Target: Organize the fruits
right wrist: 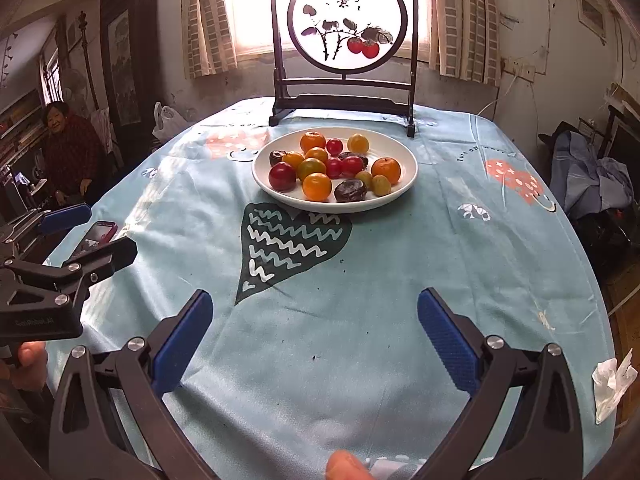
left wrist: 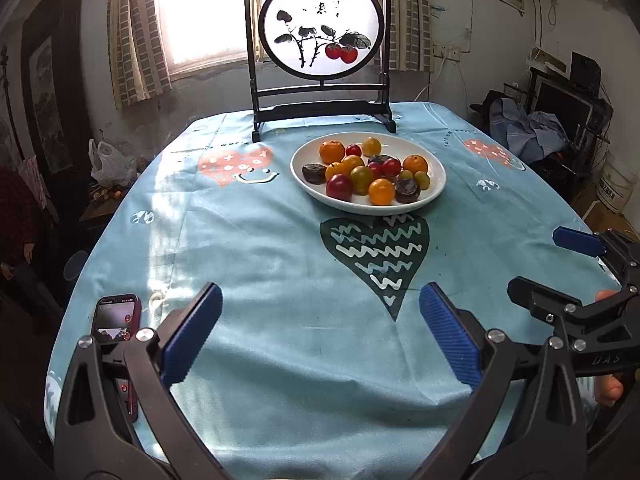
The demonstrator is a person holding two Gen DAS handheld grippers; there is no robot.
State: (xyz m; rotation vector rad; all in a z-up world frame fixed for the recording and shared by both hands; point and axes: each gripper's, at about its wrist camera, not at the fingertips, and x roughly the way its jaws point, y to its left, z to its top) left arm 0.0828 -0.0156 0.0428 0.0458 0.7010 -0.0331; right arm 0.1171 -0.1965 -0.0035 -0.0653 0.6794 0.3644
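Observation:
A white plate (left wrist: 432, 196) (right wrist: 406, 160) stands on the far half of the table, heaped with several oranges (left wrist: 332, 151) (right wrist: 317, 186), red tomatoes (left wrist: 339, 187) (right wrist: 282, 176), small green fruits (left wrist: 422, 179) (right wrist: 381, 185) and dark wrinkled fruits (left wrist: 407, 191) (right wrist: 350, 191). My left gripper (left wrist: 320, 336) is open and empty over the near tablecloth, well short of the plate; it also shows at the left of the right wrist view (right wrist: 88, 232). My right gripper (right wrist: 316, 336) is open and empty beside it, and shows at the right of the left wrist view (left wrist: 548, 264).
A light blue tablecloth (left wrist: 260, 240) (right wrist: 440, 264) covers the round table. A framed round painting on a dark stand (left wrist: 320, 40) (right wrist: 346, 40) stands behind the plate. A phone (left wrist: 116, 320) (right wrist: 98, 234) lies near the left edge. A crumpled tissue (right wrist: 612, 380) lies at the right edge. A seated person (right wrist: 70, 152) is at far left.

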